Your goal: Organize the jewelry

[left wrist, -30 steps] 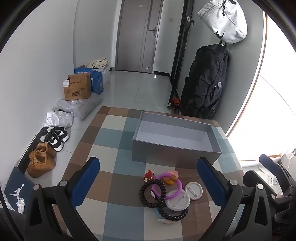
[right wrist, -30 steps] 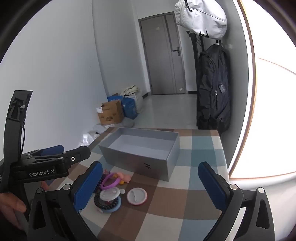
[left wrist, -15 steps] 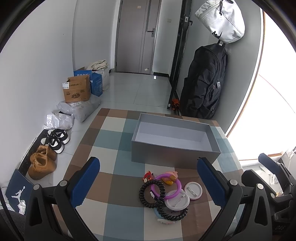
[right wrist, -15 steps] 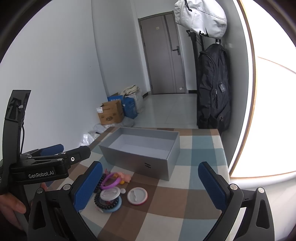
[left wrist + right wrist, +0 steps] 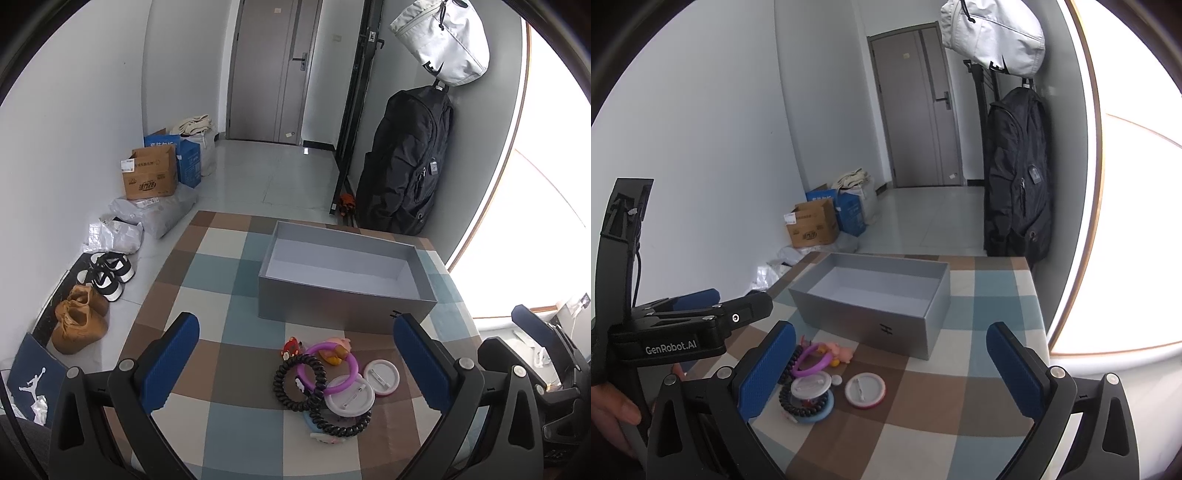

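An open grey box [image 5: 343, 284] [image 5: 871, 295] stands empty on the checked tablecloth [image 5: 229, 273]. In front of it lies a small heap: a purple ring [image 5: 352, 363] [image 5: 812, 363], a black spiral band [image 5: 280, 384], round white badges [image 5: 381, 377] [image 5: 865, 390], a pink figure [image 5: 840, 350] and a red charm [image 5: 291, 347]. My left gripper [image 5: 295, 365] hovers open above the heap. My right gripper [image 5: 892, 373] is open too, low over the table's near side. In the right wrist view the left gripper's body [image 5: 687, 328] shows, held by a hand [image 5: 613, 410].
A black backpack [image 5: 406, 162] and a white bag [image 5: 443, 40] hang by the wall behind the table. Cardboard boxes [image 5: 149, 171], plastic parcels and shoes [image 5: 79, 317] line the floor on the left. A bright window [image 5: 1137, 229] lies to the right.
Both views have shifted only slightly; the heap sits marginally higher in the left wrist view. Both grippers stay open and nothing on the table has moved.
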{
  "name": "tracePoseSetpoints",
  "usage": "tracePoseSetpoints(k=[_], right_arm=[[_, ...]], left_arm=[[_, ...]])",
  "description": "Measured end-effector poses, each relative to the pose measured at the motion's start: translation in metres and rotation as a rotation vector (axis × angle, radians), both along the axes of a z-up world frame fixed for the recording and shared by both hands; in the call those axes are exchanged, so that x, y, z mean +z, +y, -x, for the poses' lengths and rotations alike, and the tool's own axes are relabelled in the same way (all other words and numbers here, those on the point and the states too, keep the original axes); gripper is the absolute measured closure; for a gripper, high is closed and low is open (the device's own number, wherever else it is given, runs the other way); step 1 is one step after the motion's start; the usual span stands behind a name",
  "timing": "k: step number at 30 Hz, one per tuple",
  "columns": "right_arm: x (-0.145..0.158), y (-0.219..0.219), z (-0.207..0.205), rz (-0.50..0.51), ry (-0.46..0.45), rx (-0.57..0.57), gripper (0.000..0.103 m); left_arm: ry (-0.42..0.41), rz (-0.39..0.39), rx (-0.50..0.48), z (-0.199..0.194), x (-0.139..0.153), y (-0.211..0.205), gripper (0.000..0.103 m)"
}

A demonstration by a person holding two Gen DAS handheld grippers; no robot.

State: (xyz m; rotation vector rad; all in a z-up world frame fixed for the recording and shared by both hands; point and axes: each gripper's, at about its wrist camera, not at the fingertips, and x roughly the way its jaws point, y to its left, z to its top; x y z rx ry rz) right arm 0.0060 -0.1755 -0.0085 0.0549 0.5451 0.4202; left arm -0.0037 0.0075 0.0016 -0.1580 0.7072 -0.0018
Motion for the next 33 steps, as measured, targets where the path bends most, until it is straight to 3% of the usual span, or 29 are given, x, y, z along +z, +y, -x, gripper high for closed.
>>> tracePoseSetpoints(k=[25,33], right_arm=[[0.0,0.003,-0.003,-0.012,0.005,0.001,0.0],[-0.001,0.003,-0.005,-0.027,0.015,0.008,0.0]], left_arm=[[0.039,0.037,-0.008,-0.005,-0.005,0.005,0.001],[0.076,0.121,-0.036,-0.01,-0.007,0.017,0.001]])
